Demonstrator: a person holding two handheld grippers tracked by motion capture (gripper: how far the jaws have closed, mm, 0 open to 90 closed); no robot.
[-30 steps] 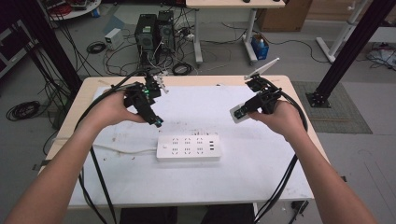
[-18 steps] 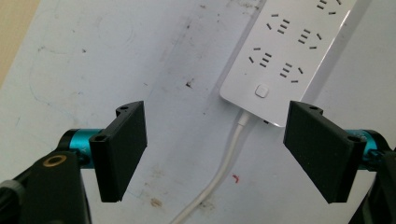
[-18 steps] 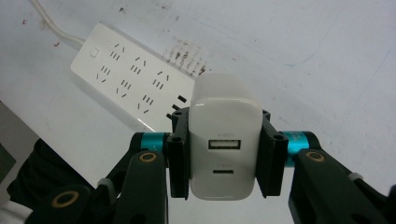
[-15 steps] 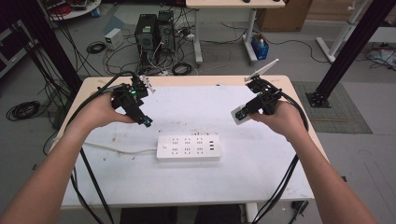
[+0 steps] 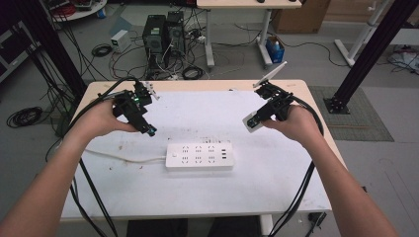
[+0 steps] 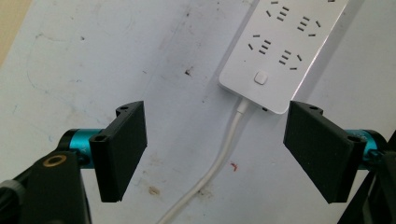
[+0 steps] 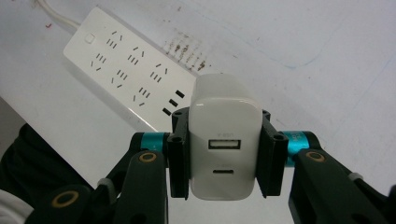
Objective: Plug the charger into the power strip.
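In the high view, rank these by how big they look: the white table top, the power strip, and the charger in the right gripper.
1. Table top, by far the largest.
2. Power strip.
3. Charger, the smallest; it is held above the table, a little nearer the camera, yet looks clearly smaller than the strip.

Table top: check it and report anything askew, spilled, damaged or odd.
Nothing is spilled or broken. The white table carries dark smudges and specks near the power strip, which lies flat with its cable intact. The right gripper clamps a white USB charger squarely; the left gripper is open.
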